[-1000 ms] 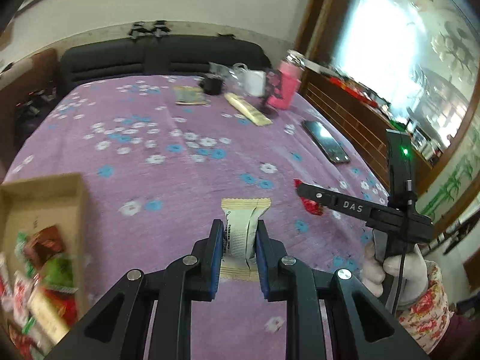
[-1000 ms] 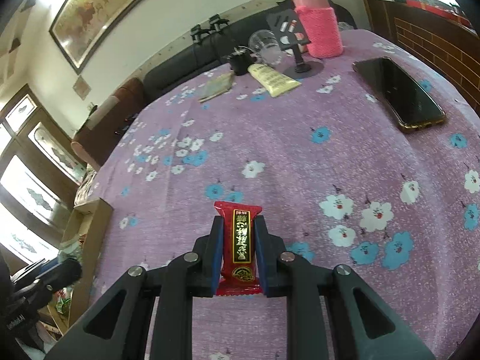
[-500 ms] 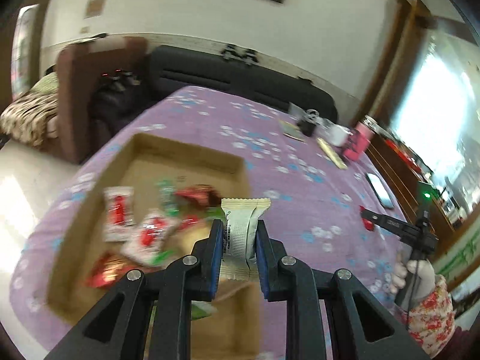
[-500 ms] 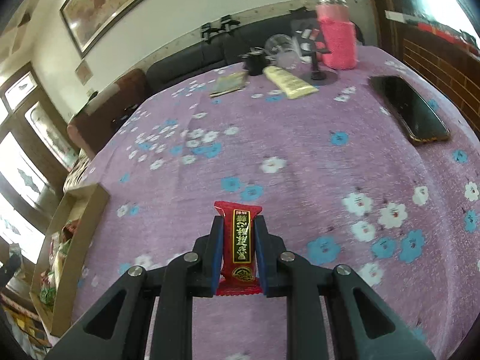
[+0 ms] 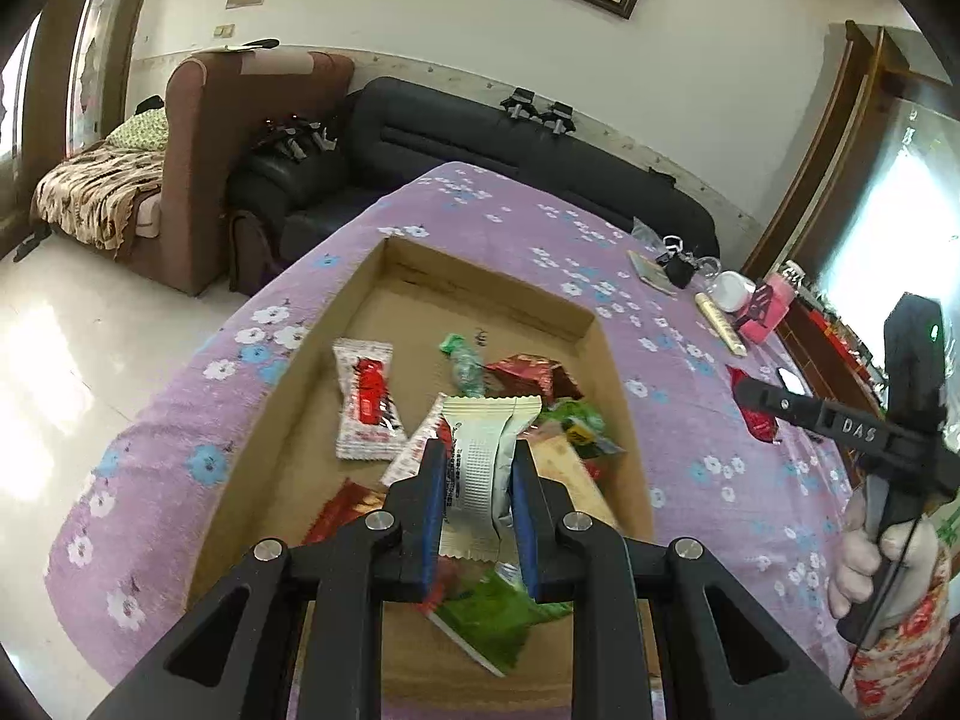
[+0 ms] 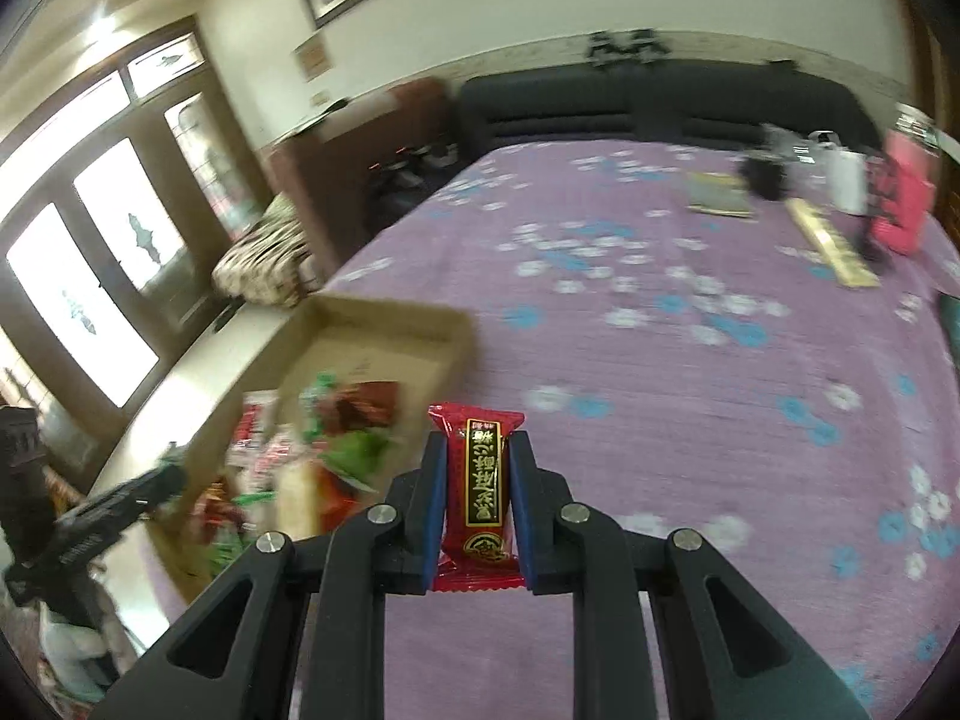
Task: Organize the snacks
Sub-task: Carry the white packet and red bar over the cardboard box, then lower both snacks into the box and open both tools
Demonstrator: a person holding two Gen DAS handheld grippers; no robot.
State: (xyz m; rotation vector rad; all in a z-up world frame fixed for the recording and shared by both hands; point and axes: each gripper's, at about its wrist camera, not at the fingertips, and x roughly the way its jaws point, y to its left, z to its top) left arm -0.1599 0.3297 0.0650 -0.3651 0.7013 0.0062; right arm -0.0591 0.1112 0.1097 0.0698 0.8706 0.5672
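My left gripper (image 5: 478,450) is shut on a cream white snack packet (image 5: 483,468) and holds it above the open cardboard box (image 5: 486,294), which holds several red, white and green snack packets. My right gripper (image 6: 478,450) is shut on a red snack packet (image 6: 478,483) with a black label, above the purple flowered cloth just right of the box (image 6: 384,315). The right gripper (image 5: 750,399) with its red packet also shows at the right of the left wrist view. The left gripper (image 6: 174,474) shows blurred at the lower left of the right wrist view.
The box sits at the left end of a table under a purple flowered cloth (image 5: 708,372). At the far right end stand a pink bottle (image 6: 906,204), a white cup (image 6: 846,177), a dark object (image 6: 765,174), a long yellow pack (image 6: 831,243) and a booklet (image 6: 717,195). A black sofa (image 5: 522,144) stands behind.
My left gripper has swung from the cloth to above the box, still holding the white packet. My right gripper has swung left toward the box with the red packet.
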